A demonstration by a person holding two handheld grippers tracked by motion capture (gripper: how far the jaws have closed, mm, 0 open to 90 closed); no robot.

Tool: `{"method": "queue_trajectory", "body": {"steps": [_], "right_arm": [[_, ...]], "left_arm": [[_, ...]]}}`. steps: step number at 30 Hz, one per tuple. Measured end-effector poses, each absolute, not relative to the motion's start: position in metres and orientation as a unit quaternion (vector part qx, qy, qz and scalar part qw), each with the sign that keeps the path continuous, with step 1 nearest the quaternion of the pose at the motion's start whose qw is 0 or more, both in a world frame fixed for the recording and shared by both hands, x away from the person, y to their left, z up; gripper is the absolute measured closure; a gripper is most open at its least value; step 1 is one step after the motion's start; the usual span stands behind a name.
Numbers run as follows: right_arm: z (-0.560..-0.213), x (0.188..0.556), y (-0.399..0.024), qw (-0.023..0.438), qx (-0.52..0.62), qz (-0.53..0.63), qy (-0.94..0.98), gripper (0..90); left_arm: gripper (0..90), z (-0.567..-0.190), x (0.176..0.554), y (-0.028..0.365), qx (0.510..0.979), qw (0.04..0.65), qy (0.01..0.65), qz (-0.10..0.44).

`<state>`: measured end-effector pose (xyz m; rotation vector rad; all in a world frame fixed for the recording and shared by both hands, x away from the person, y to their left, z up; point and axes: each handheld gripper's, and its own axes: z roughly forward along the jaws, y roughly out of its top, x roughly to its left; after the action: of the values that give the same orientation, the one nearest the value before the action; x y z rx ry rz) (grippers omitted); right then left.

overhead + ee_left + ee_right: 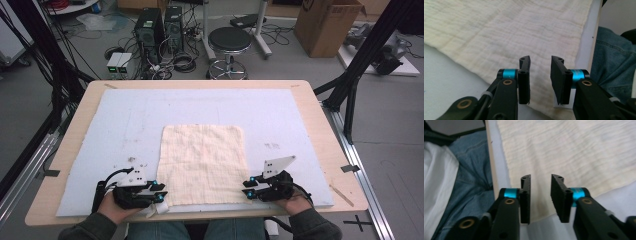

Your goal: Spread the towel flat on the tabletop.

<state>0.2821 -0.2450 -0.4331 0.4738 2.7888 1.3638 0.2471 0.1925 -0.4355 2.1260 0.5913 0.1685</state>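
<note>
A cream square cloth (202, 162) lies flat on the pale blue mat (125, 125) near the table's front edge. My left gripper (161, 191) rests at the cloth's near left corner, pointing right. In the left gripper view its jaws (540, 61) stand apart over the cloth (499, 30), with nothing pinched between them. My right gripper (248, 188) sits at the near right corner, pointing left. The right gripper view shows its jaws (540, 178) parted above the cloth's (574, 150) hem, with a gap between the pads.
The mat covers most of the wooden table (70, 150). The person's jeans (611, 62) show past the front edge. Beyond the table stand a black stool (229, 42), computer towers (150, 30) and a cardboard box (325, 25). Black frame posts (360, 65) flank the table.
</note>
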Motion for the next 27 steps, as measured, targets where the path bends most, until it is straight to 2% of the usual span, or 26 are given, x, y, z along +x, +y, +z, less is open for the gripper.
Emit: {"method": "queue_trajectory", "body": {"steps": [10, 19, 27], "right_arm": [[-0.430, 0.295, -0.245, 0.013, 0.187, 0.466, 0.865, 53.8], [-0.426, 0.306, -0.241, 0.035, 0.219, 0.478, 0.850, 37.2], [-0.428, 0.311, -0.233, 0.042, 0.228, 0.466, 0.854, 30.6]], "left_arm": [[54.7, -0.431, 0.257, 0.201, 0.839, 0.467, 0.265, 0.086], [44.5, -0.430, 0.262, 0.204, 0.830, 0.470, 0.284, 0.103], [39.0, -0.428, 0.267, 0.206, 0.822, 0.470, 0.297, 0.119]]}}
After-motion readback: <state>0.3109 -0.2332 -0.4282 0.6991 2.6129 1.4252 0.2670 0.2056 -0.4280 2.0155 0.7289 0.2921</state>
